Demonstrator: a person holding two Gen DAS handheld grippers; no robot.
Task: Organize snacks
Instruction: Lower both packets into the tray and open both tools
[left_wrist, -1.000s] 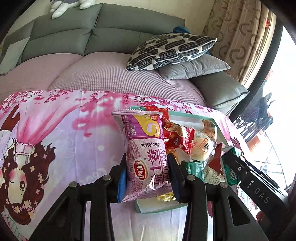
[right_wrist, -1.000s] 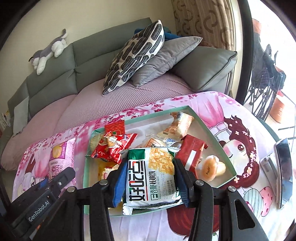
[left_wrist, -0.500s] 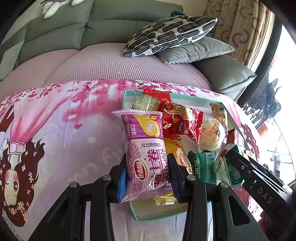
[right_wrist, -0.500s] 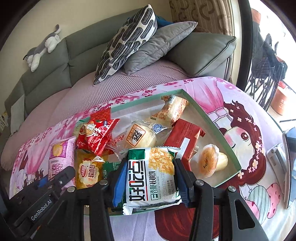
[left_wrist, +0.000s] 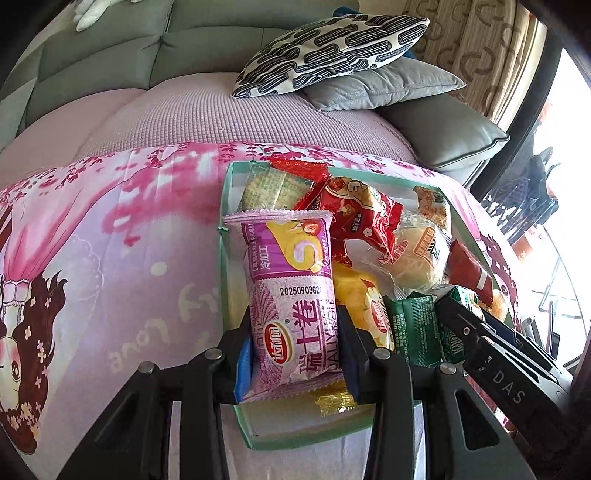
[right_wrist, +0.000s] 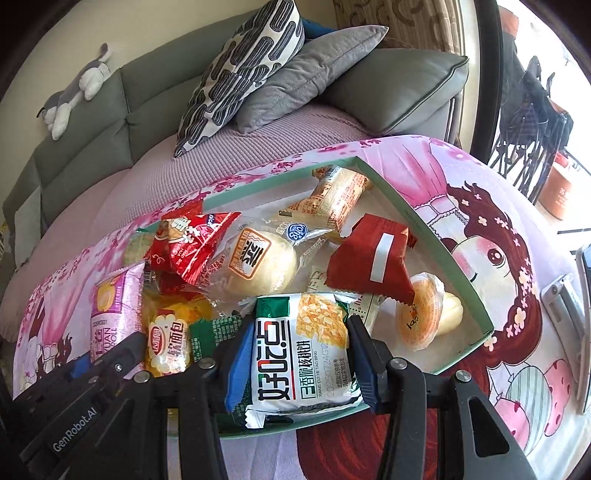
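Only on right wrist view, jelly cup (right_wrist: 421, 317), phone (right_wrist: 583, 332)

A home living room: grey sofa (right_wrist: 110, 122), patterned cushion (right_wrist: 243, 70), plush toy (right_wrist: 74, 92).

On my cartoon-printed pink tablecloth (right_wrist: 491, 206) sits the shallow mint-green cardboard tray (right_wrist: 424, 229), with the grey sofa (right_wrist: 110, 110) behind it. In the tray, the clear-wrapped round bun (right_wrist: 262, 266) lies between the crinkled red snack bag (right_wrist: 184, 247) to its left and the dark red square packet (right_wrist: 373, 262) to its right. My left gripper (left_wrist: 295, 349) holds the purple swiss-roll packet (left_wrist: 291, 295) over the tray's left edge, and my right gripper (right_wrist: 295, 365) holds the white-and-green biscuit packet (right_wrist: 303, 350) over its near edge.
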